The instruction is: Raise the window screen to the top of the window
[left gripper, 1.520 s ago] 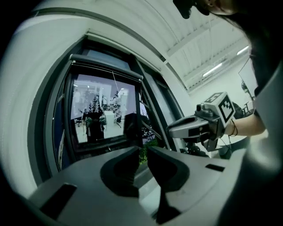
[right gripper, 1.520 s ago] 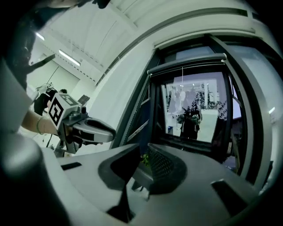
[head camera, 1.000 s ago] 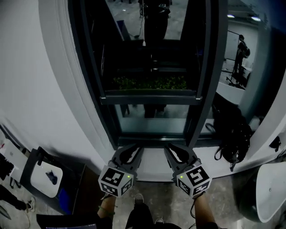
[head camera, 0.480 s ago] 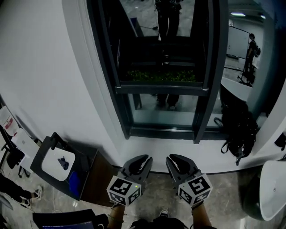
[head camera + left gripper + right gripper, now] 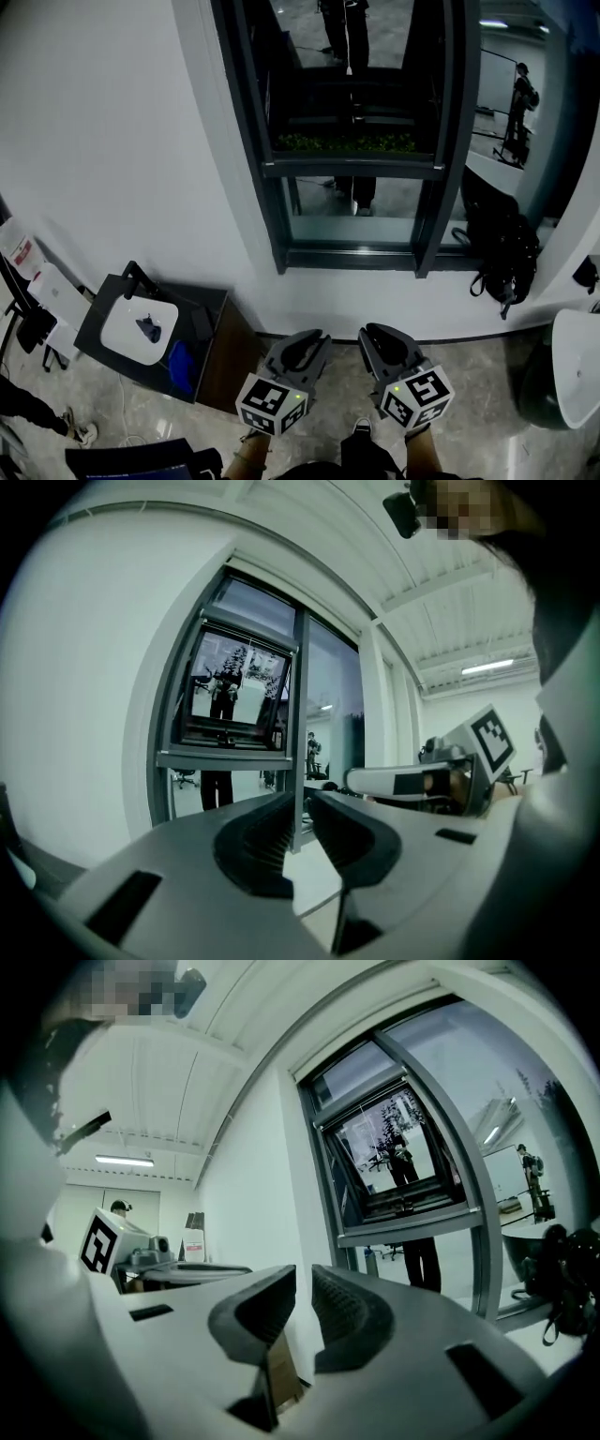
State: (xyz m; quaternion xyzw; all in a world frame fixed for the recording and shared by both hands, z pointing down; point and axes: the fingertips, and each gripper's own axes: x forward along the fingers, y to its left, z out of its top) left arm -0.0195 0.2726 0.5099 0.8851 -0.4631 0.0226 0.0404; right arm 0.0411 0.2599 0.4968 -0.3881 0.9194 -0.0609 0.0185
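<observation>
A dark-framed window (image 5: 352, 141) fills the wall ahead. A horizontal rail (image 5: 354, 169) crosses it about halfway up the part I see, and a thin pull cord (image 5: 349, 56) hangs above it. I cannot tell the screen apart from the dark glass. My left gripper (image 5: 298, 339) and right gripper (image 5: 380, 335) are held low over the floor, well short of the sill, side by side. Both are shut and hold nothing. From the left gripper (image 5: 302, 799) the window (image 5: 234, 714) stands ahead; the right gripper (image 5: 305, 1277) also faces the window (image 5: 403, 1166).
A black backpack (image 5: 506, 258) rests on the sill at the right. At the left stands a dark low cabinet (image 5: 211, 342) with a white tray (image 5: 141, 330) on it. A white rounded object (image 5: 574, 375) sits at the far right. Stone floor lies underfoot.
The window has receded and shifted up in the head view; both grippers have come back from the sill and now hang over the floor, still shut. More of the left cabinet shows.
</observation>
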